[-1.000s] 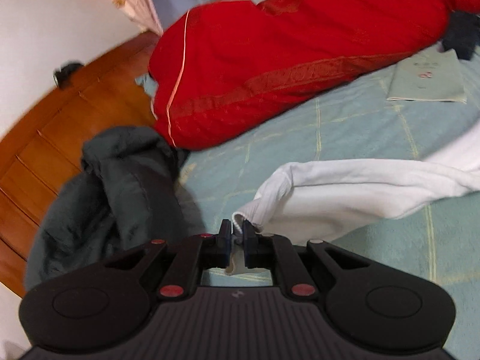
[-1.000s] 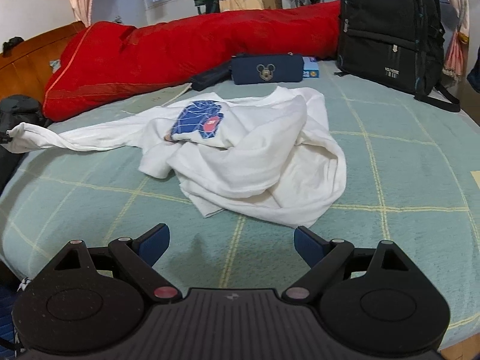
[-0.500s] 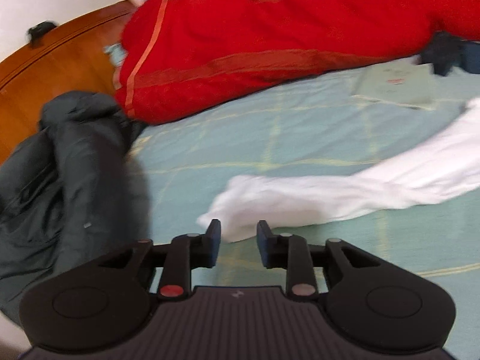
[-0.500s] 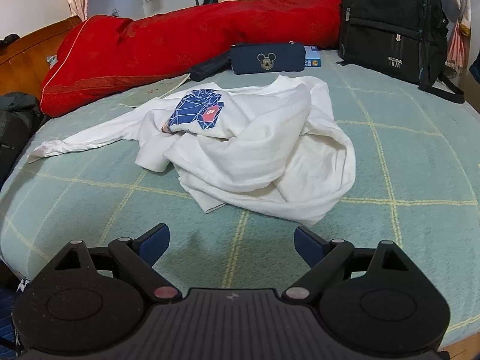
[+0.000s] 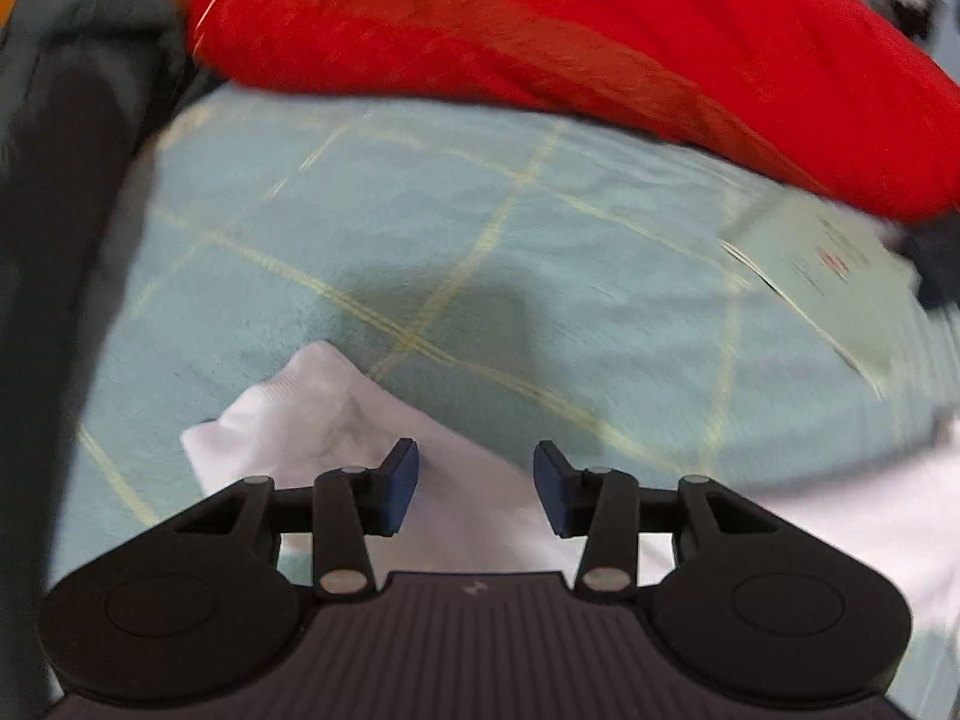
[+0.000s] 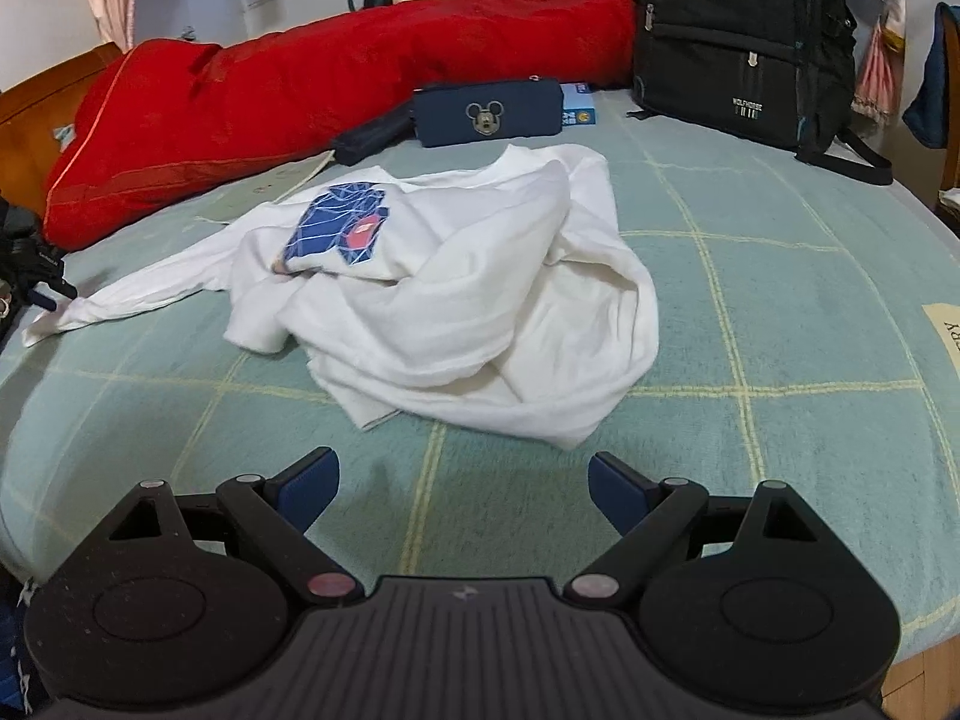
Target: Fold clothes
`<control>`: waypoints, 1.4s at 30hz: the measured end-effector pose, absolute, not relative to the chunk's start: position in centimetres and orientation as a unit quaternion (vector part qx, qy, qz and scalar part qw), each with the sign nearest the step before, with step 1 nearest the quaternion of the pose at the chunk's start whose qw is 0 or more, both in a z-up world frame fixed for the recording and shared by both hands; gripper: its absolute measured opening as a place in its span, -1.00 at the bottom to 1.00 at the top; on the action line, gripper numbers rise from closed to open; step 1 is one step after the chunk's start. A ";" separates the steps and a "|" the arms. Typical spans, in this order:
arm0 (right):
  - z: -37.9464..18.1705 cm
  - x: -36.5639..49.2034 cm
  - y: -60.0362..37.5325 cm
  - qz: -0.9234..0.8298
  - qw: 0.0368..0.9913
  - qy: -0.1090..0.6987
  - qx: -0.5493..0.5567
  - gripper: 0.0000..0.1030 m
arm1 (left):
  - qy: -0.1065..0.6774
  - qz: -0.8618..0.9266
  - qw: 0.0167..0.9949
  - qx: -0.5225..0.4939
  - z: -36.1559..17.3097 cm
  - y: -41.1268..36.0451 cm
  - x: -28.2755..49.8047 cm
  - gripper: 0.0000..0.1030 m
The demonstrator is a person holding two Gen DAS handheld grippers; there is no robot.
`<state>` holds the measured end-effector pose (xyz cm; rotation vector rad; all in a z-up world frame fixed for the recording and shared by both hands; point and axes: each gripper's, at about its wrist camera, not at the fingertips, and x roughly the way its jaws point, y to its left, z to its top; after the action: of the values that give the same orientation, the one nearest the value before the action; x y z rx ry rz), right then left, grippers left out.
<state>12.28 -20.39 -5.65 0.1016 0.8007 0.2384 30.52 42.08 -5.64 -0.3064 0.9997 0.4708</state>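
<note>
Right wrist view: bare green bed [image 6: 810, 324] surrounds the crumpled white shirt [image 6: 468, 300], which lies ahead of wide-open right fingers [image 6: 618, 489]. Left fingers [image 5: 399, 483] are opening over its sleeve cuff [image 5: 288, 414], not pinching it.

Left gripper [image 5: 476, 483] opening (right gripper [image 6: 463, 489] wide)

One white shirt [image 6: 456, 300] is seen crumpled on the green checked bedspread [image 6: 780, 312], with one blue print on it. Beyond the shirt, one long red quilt [image 6: 312, 90] is laid along the far side. One navy pouch [image 6: 489, 113], one black case [image 6: 372, 135] and one pale booklet [image 6: 264, 192] are counted between quilt and shirt. One black backpack [image 6: 744, 42] is stood right of the quilt. Two grippers are shown, the left gripper [image 5: 476, 483] and the right gripper [image 6: 462, 489].
</note>
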 end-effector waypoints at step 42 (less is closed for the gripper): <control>-4.4 10.6 -18.5 0.160 0.919 0.357 0.049 0.81 | 0.385 0.257 0.873 -0.156 -3.7 44.1 12.9 -0.27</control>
<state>10.64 -18.53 -4.45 0.1000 0.7345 0.3297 12.92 44.05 -3.74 -0.3255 0.8051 0.5362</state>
